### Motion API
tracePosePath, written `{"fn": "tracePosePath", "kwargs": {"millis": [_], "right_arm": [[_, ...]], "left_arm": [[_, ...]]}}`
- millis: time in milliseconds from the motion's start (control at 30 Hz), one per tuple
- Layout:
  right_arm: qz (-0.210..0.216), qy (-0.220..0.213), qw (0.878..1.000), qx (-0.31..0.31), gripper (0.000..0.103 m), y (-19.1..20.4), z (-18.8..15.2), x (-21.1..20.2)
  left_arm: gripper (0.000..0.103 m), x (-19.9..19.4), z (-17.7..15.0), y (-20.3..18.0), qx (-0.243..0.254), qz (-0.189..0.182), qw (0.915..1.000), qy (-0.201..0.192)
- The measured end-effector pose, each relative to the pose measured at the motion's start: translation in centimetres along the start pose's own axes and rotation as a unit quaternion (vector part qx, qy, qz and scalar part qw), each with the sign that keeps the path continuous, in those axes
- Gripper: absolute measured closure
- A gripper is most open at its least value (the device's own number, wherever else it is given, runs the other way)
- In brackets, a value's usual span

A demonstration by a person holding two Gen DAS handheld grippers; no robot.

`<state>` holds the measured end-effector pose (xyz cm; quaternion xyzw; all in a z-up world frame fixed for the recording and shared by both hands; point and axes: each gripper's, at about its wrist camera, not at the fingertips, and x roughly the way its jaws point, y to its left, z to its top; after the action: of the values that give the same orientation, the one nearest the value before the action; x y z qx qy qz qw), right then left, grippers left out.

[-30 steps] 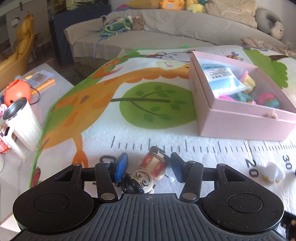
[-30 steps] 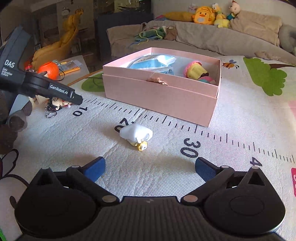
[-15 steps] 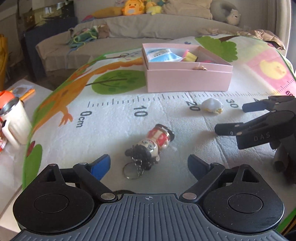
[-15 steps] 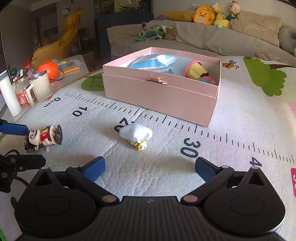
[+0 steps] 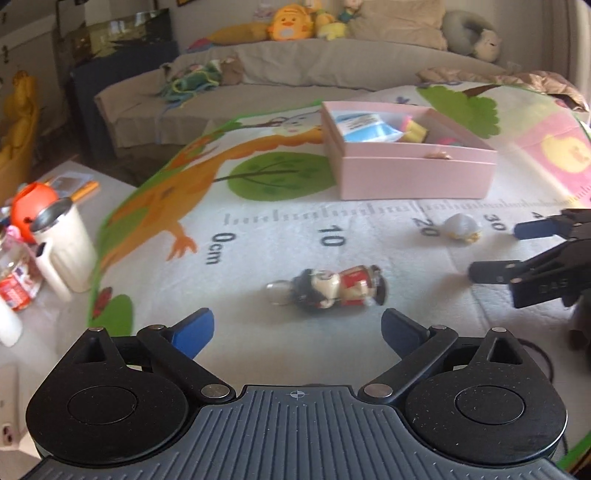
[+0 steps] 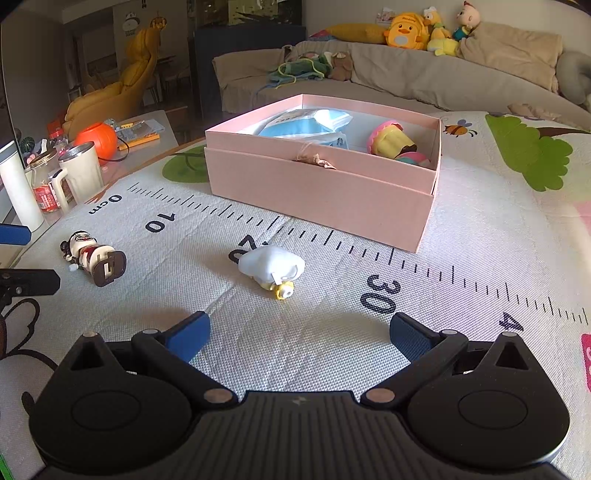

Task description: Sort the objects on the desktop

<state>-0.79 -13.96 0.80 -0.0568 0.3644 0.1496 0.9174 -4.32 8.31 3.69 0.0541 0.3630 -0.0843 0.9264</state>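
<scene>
A doll keychain in a red outfit [image 5: 334, 290] lies on its side on the printed mat, a short way ahead of my open, empty left gripper [image 5: 297, 330]. It also shows in the right wrist view [image 6: 92, 256]. A small white and yellow toy [image 6: 271, 266] lies near the 20 mark, ahead of my open, empty right gripper [image 6: 299, 332]. It also shows in the left wrist view [image 5: 461, 227]. An open pink box [image 6: 321, 184] holding a blue packet and a cupcake toy stands behind them. The box also shows in the left wrist view [image 5: 413, 173].
A white mug [image 5: 70, 251], a small bottle [image 5: 16, 284] and an orange pumpkin pot [image 5: 29, 203] stand on the side table at the left. A sofa with plush toys [image 5: 295, 26] runs along the back. The right gripper shows at the right edge of the left wrist view [image 5: 517, 254].
My left gripper opened, let go of the doll keychain and drew back from it. The doll now lies sideways on the mat. The right gripper has not moved.
</scene>
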Motion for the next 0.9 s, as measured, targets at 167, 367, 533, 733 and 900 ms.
{"fn": "tracePosePath", "kwargs": {"millis": [167, 367, 533, 733, 900], "right_arm": [[-0.001, 0.001, 1.0, -0.002, 0.0, 0.1, 0.0, -0.1], [0.002, 0.0, 1.0, -0.001, 0.0, 0.1, -0.1, -0.1], [0.001, -0.001, 1.0, -0.001, 0.0, 0.1, -0.1, -0.1], [-0.014, -0.006, 0.999, -0.029, 0.003, 0.9, 0.1, -0.4], [-0.001, -0.004, 0.998, -0.068, 0.029, 2.3, 2.0, -0.4]], "left_arm": [[0.003, 2.1, 0.9, -2.9, 0.022, -0.001, 0.9997, 0.008], [0.016, 3.7, 1.2, -3.9, 0.023, 0.009, 0.9997, 0.007], [0.033, 3.2, 0.7, -2.7, -0.004, -0.002, 1.0, 0.005], [0.032, 1.7, -1.0, -3.0, 0.017, -0.032, 0.9994, -0.002], [0.018, 1.0, -1.5, -2.6, 0.01, -0.038, 0.9992, -0.007]]}}
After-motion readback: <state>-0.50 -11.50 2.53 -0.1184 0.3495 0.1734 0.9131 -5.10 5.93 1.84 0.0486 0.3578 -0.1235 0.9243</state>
